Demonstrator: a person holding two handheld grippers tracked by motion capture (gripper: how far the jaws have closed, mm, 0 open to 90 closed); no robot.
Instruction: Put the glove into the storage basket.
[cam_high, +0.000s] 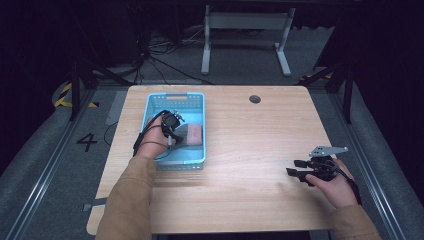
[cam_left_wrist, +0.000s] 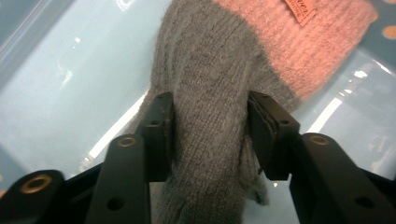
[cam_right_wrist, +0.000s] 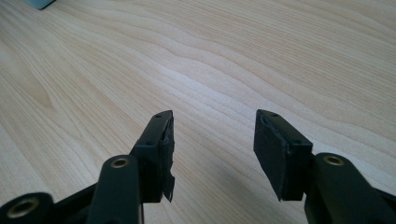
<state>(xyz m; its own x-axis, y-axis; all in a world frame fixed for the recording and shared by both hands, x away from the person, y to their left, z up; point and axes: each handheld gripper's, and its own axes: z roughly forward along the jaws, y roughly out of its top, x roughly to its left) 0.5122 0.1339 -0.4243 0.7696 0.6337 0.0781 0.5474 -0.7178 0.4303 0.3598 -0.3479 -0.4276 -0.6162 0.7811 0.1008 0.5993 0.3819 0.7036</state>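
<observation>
Dim workshop: left gripper (cam_left_wrist: 208, 135) clamps a grey-and-pink knitted sock (cam_left_wrist: 219, 84) inside a light-blue plastic basket (cam_high: 197, 160), seemingly to lift it, while right gripper (cam_right_wrist: 212, 140) rests agape over the pale wooden table (cam_high: 250, 145).

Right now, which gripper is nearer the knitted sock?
Left. The left gripper straddles the sock inside the basket; the right gripper hovers across the table.

The basket (cam_high: 198, 100) walls hem in the far-left space. The table (cam_high: 250, 150) lies bare to its right and nearer.

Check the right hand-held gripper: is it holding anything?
No, the right hand-held gripper is open, with bare wooden table between its jaws.
</observation>
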